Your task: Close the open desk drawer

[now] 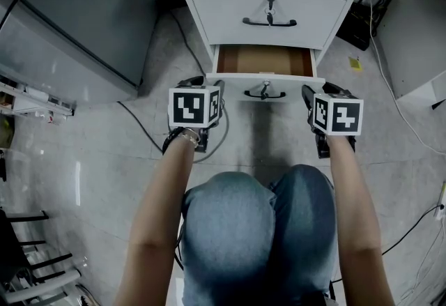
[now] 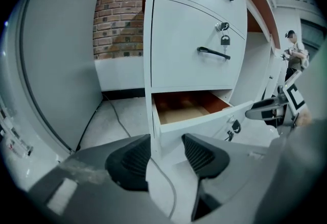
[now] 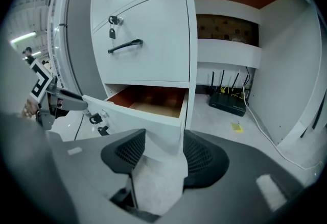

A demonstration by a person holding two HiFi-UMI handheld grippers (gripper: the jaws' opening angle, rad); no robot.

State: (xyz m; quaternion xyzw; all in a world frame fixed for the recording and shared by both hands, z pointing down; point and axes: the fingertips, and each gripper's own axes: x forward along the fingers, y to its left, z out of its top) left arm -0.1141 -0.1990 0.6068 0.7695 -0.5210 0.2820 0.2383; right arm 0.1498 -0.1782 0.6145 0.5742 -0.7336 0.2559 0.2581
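Open bottom drawer (image 1: pixel 264 60) lay dead ahead, its front running crosswise between my left gripper (image 1: pixel 209 85) and right gripper (image 1: pixel 317 92). Both jaws were spread at its corners, pinching nothing, equally near.

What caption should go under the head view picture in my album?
Left claw and right claw sit at the front corners of the open bottom drawer.

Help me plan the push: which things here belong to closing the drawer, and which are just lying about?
Job: open drawer, its handle, left gripper, right gripper.
Lying about: upper drawers, router, floor cable, yellow scrap.
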